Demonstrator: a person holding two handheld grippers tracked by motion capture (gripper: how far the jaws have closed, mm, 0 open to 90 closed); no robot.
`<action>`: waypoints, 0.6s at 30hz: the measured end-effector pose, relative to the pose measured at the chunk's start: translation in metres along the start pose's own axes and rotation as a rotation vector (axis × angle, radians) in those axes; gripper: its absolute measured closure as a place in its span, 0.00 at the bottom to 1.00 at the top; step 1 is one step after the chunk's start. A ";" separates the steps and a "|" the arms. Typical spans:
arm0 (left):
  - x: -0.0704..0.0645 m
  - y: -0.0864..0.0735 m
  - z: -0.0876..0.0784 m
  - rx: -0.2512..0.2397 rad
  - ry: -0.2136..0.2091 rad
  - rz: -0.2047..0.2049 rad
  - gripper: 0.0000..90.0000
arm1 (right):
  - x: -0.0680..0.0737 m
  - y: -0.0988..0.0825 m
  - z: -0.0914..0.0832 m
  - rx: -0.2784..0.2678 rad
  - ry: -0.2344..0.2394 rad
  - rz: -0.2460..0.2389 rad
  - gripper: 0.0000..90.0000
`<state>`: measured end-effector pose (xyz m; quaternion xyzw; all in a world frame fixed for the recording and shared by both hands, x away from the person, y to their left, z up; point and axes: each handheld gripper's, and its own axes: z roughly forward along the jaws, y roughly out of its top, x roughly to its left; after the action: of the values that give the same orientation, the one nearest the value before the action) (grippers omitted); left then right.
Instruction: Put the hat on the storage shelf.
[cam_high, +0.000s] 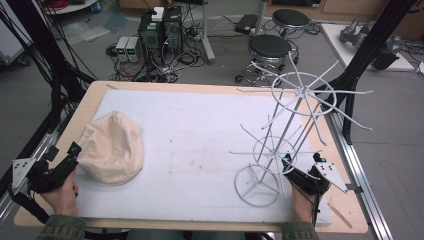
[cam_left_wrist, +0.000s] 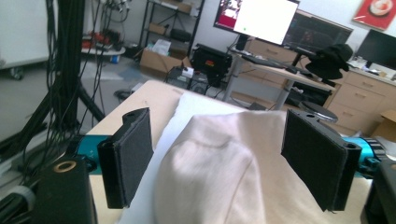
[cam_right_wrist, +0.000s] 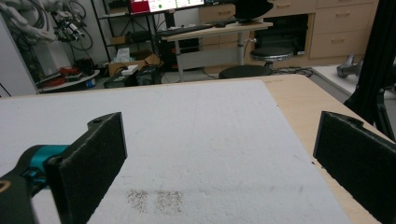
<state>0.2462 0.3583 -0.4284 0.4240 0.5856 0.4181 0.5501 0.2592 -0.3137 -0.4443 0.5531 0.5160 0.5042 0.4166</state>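
A beige cloth hat lies crown-up on the left of the white mat. My left gripper is at the hat's left edge; in the left gripper view it is open, one jaw on either side of the hat. A white wire rack with spoke arms leans over the right of the mat, and its ring base rests on the mat. My right gripper sits by the base's right side. In the right gripper view it is open over bare mat, holding nothing.
The wooden table has bare strips along its left, right and front edges. Black frame posts rise just off the far right corner, and cable bundles hang at the left. Stools and computer boxes stand on the floor beyond.
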 end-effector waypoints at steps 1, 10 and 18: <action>-0.002 0.002 0.001 -0.001 -0.006 0.009 0.28 | 0.000 0.000 0.000 0.000 0.000 0.000 0.02; -0.029 0.017 0.013 0.080 -0.084 0.084 0.27 | 0.005 0.000 -0.001 0.000 0.026 -0.034 0.02; -0.045 0.028 0.033 0.176 -0.171 0.096 0.28 | 0.004 0.000 0.000 0.003 0.029 -0.033 0.02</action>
<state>0.2813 0.3244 -0.3905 0.5325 0.5498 0.3532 0.5380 0.2593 -0.3097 -0.4438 0.5381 0.5317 0.5043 0.4165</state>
